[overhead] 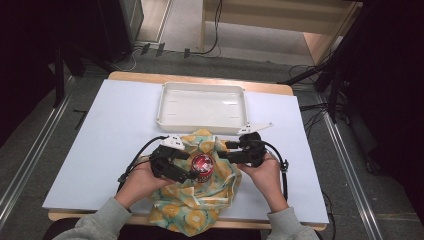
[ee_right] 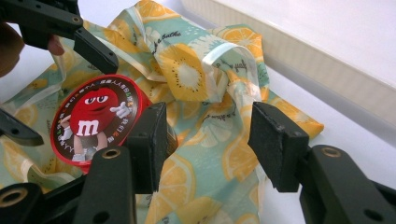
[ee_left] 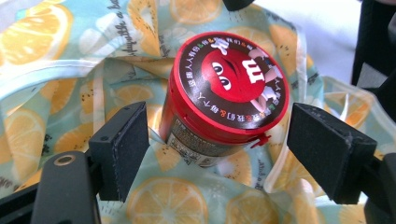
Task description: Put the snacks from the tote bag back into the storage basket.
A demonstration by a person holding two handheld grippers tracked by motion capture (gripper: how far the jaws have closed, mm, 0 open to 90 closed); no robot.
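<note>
One red-lidded can (ee_left: 224, 100) sits in the lemon-print bag (overhead: 200, 200); both grippers' jaws apart

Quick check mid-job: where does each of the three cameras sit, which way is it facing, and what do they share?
High view: above the person's side, looking forward and down at the table; both forearms, left gripper, right gripper.
Left gripper view: along its open jaws at the red-lidded can on the lemon-print bag.
Right gripper view: along its open jaws at the bag's handle; tray behind.
All share can and bag.
</note>
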